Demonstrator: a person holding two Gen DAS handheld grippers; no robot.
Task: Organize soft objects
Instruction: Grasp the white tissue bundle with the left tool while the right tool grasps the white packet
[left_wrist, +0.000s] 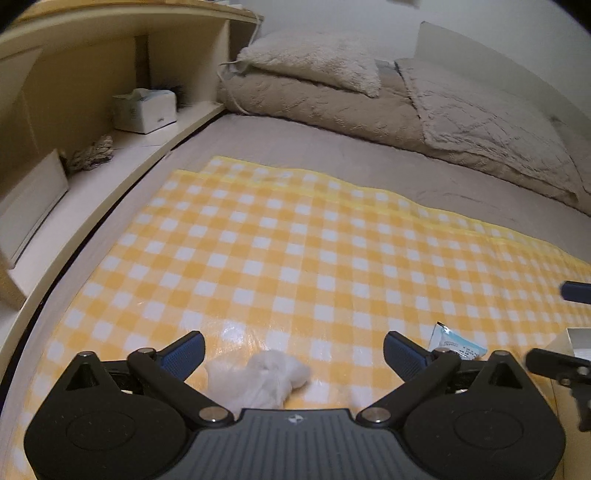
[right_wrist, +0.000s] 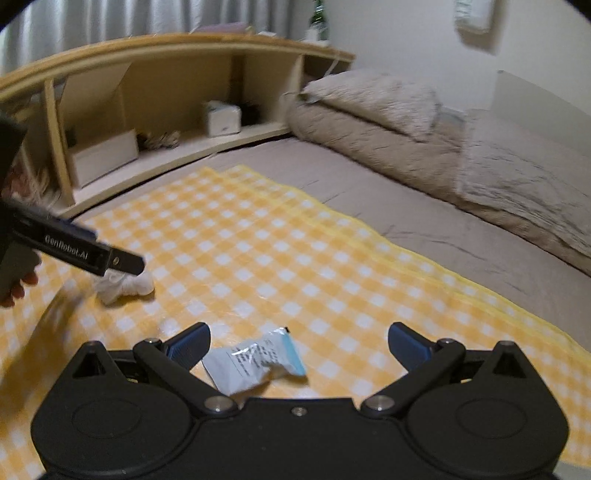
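A crumpled white soft cloth lies on the yellow checked mat, between the spread fingers of my left gripper, which is open just above it. The cloth also shows in the right wrist view under the left gripper's body. A white and blue soft packet lies on the mat between the spread fingers of my right gripper, nearer the left one. The gripper is open. The packet's end shows in the left wrist view.
The mat lies on a grey bed. A folded beige duvet with a fluffy pillow lies at the far end. A wooden shelf headboard on the left holds a tissue box. A white box corner sits at right.
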